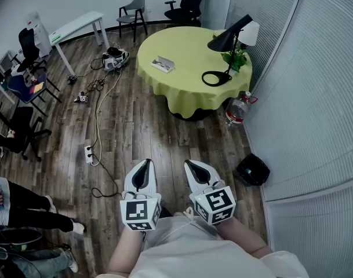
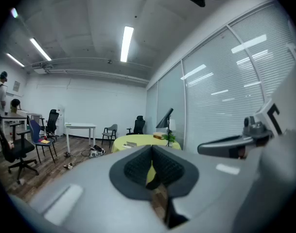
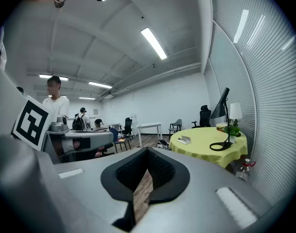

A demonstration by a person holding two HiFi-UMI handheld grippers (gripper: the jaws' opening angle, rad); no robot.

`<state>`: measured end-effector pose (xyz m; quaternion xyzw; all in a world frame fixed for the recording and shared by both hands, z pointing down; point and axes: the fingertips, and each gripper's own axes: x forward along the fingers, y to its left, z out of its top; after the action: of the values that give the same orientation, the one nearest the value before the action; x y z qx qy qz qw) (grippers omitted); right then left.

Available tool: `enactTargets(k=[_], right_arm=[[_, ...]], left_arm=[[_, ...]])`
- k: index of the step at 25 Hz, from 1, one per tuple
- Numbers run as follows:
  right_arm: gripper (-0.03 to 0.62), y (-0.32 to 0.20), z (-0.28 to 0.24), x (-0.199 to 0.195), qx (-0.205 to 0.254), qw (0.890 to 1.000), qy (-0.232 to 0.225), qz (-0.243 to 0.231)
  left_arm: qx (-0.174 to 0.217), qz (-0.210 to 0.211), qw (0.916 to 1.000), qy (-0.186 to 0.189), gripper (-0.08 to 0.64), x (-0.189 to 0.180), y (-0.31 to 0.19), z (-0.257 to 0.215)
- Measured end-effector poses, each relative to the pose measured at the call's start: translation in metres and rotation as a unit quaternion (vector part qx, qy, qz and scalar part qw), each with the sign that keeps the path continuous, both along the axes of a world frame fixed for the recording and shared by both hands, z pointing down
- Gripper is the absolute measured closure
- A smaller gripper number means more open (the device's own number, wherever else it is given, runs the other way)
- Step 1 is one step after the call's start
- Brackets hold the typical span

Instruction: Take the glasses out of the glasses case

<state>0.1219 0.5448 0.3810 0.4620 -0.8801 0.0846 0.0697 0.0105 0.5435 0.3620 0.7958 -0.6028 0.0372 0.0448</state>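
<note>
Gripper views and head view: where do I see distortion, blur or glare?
Left gripper view: strong fisheye, black corners, the near left gripper soft, the ceiling lamp blown white. Right gripper view: same bending, the blinds curve. Head view: dim, even light, round table sharp.

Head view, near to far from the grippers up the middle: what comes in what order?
left gripper and right gripper → wooden plank floor → round table under yellow-green cloth → white glasses case on it → grey chair at far wall

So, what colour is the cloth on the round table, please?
The cloth is yellow-green, best seen in the head view.
</note>
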Motion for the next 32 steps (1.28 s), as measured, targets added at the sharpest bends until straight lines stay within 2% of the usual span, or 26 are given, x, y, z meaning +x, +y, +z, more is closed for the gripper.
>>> enactTargets(k=[6,13,18,25,32], right_arm=[[0.592,-0.004,0.002,0.002,-0.005,1.000,0.000,0.000],[0.592,-0.010,0.007,0.003,-0.017,1.000,-0.025,-0.001],[0.592,-0.028,0.018,-0.004,-0.029,0.999,-0.023,-0.003],[0.592,-0.081,0.027,-0.040,-0.039,0.999,-0.015,-0.008],[0.592,-0.169,0.031,-0.100,-0.054,0.999,-0.006,-0.001]], left_arm=[[-0.010,0.002,0.9999,0.011,0.552,0.000,-0.004,0.005],[-0.014,0.004,0.9999,0.007,0.552,0.002,-0.008,0.009],[-0.025,0.001,0.9997,0.004,0.552,-0.005,-0.023,0.019],[-0.035,-0.017,0.9990,0.023,0.552,-0.052,-0.076,0.031],[-0.047,-0.017,0.9980,0.038,0.552,-0.118,-0.168,0.034]])
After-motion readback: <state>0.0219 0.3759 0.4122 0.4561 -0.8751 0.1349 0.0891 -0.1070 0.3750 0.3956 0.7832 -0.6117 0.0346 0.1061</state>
